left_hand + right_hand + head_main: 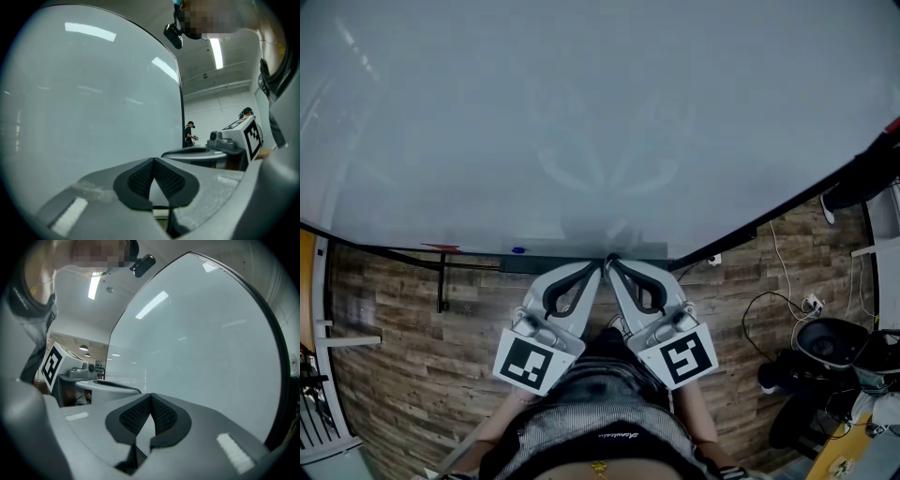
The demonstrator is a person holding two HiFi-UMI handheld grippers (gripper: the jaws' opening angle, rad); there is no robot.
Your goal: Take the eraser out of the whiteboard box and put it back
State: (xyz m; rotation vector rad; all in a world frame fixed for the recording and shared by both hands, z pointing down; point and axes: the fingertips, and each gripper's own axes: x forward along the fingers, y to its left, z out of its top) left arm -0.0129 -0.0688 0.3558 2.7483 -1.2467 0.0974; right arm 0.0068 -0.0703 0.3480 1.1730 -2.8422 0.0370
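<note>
A large whiteboard [581, 112] fills the upper head view. Along its lower edge runs a dark tray [544, 264] with a red marker [441, 247] and a small blue thing [518, 250] near it; I see no eraser in any view. My left gripper [604, 264] and right gripper [614, 262] are held side by side, tips together, just in front of the tray. The left gripper [153, 160] is shut with nothing between its pads. The right gripper [150, 395] is likewise shut and empty. Each gripper view shows the whiteboard [93, 93] [197, 333] close ahead.
Wood-pattern floor [403, 337] lies below the board. Cables and dark equipment [825, 347] sit at the right, a white frame [328, 375] at the left. Two people [189, 133] stand far off past the board's edge.
</note>
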